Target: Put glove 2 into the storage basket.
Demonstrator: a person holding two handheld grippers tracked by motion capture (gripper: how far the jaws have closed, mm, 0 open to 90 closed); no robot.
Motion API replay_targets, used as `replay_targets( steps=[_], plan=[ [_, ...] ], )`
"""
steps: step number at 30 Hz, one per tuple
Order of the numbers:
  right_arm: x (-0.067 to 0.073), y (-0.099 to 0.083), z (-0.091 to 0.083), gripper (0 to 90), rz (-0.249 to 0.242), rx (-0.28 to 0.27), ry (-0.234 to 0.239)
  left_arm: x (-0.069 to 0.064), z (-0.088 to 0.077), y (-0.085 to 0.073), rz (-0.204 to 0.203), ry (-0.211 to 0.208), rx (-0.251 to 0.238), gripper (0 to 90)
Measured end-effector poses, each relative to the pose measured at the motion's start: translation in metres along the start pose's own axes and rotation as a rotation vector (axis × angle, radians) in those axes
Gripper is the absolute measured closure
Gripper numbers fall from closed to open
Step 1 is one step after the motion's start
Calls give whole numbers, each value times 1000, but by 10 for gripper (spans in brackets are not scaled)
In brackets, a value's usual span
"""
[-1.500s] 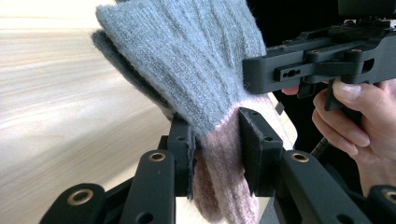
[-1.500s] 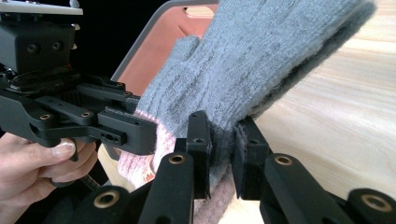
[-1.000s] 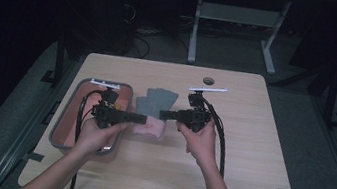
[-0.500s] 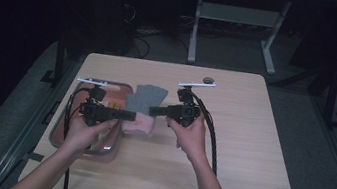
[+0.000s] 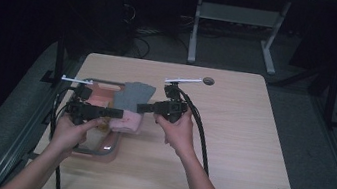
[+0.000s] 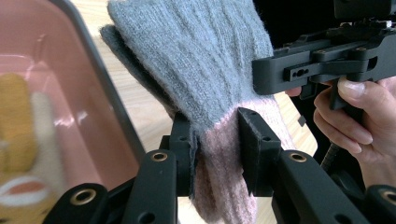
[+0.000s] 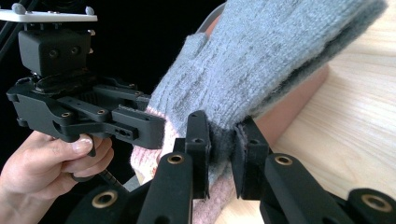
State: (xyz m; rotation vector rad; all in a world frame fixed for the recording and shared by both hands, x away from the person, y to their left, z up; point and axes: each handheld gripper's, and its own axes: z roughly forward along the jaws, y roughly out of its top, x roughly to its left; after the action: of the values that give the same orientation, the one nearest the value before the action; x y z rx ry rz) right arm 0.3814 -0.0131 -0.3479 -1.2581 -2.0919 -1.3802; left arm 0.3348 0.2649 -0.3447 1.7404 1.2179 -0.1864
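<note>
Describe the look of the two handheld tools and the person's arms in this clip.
Both the left tool and the right tool are matte black, boxy bodies with two flat black jaws on linkage arms fastened by brass-ringed pivots. Each carries a pale grey plate on top and trails a black cable toward the person. The forearms are bare; no sleeves or gloves show.

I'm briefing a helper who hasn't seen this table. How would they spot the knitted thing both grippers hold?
On the wooden table, look just right of the pink tray. The knitted glove hangs between the left gripper and right gripper, the only woolly item, grey with a pink cuff.
</note>
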Motion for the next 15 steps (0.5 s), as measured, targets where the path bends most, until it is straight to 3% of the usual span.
replay_targets(
  steps=[15],
  plan=[
    [6,6,29,781,2,24,38,16,-21,-5,-29,39,-22,696]
  ],
)
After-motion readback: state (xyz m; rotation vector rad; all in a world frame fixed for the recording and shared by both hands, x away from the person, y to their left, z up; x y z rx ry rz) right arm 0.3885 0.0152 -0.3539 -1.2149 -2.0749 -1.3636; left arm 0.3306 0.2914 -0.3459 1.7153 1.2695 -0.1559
